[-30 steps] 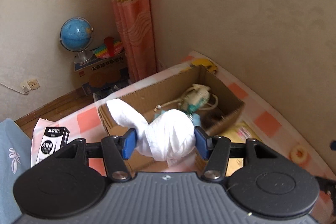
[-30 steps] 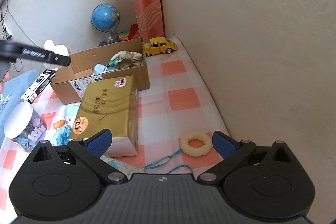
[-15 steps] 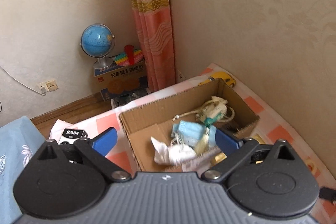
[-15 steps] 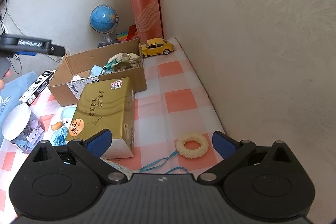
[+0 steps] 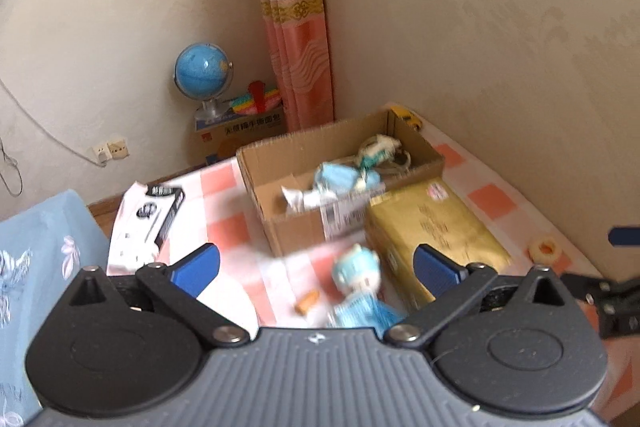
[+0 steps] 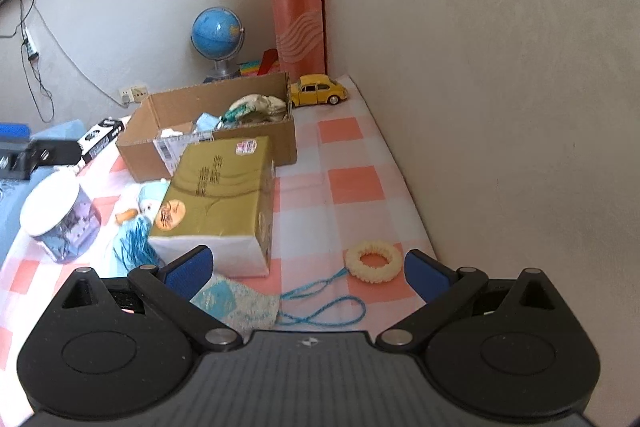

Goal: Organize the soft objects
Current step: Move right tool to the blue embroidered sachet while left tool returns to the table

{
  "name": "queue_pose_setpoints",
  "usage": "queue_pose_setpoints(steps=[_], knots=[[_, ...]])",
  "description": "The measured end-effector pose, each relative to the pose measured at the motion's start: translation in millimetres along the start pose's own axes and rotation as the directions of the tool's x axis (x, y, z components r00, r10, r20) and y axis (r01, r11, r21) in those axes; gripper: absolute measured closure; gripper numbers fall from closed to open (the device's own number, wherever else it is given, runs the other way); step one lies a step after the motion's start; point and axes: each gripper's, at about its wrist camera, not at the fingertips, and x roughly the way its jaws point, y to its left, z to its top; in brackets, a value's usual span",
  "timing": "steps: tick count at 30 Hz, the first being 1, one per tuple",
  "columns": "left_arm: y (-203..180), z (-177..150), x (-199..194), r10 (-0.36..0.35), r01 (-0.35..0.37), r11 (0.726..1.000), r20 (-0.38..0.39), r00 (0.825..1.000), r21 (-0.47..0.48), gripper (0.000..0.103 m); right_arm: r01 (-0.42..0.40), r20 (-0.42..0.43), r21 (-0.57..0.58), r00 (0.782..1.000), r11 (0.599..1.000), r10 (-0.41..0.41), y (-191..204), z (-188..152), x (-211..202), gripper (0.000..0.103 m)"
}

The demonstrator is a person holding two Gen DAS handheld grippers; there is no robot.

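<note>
An open cardboard box [image 5: 304,227] on the checked cloth holds a white cloth [image 5: 304,199], a blue mask [image 5: 340,177] and a cream bundle. My left gripper [image 5: 316,267] hangs back from the box over a blue doll [image 5: 356,275]. Its jaws are opening and nothing is between them. A gold tissue pack [image 6: 220,191] lies in front of the box [image 6: 140,155]. My right gripper [image 6: 306,267] is open above a blue patterned pouch [image 6: 236,301] with a cord. A yellow ring scrunchie [image 6: 374,262] lies just ahead of its right finger.
A lidded jar [image 6: 60,219] stands left of the doll [image 6: 148,199]. A yellow toy car [image 6: 318,91] sits behind the box by the wall. A black-and-white carton [image 5: 160,211] and a blue cushion [image 5: 36,247] lie at the left. A globe [image 5: 202,73] stands in the corner.
My left gripper let go of the white cloth, which now lies in the box. Its jaws spread wide and it drew back from the box. The right gripper hardly moved.
</note>
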Motion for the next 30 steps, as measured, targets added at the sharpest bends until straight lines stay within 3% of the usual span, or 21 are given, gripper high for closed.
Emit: queue_pose_setpoints(steps=[12,19,30], knots=[[-10,-74,-5,0.004,-0.013,0.993,-0.079,0.997,-0.120,0.000,-0.008,-0.044,-0.038,0.999,0.999,0.006,-1,-30,6,0.000],[-4,-85,3,0.032,-0.044,0.992,-0.097,0.995,-0.122,0.000,-0.027,-0.087,-0.063,0.996,0.998,0.022,9,-34,26,0.000],[7,-90,20,-0.002,-0.015,0.990,-0.119,0.993,-0.143,0.000,-0.077,-0.134,-0.157,0.989,0.985,0.056,49,-21,69,0.000]])
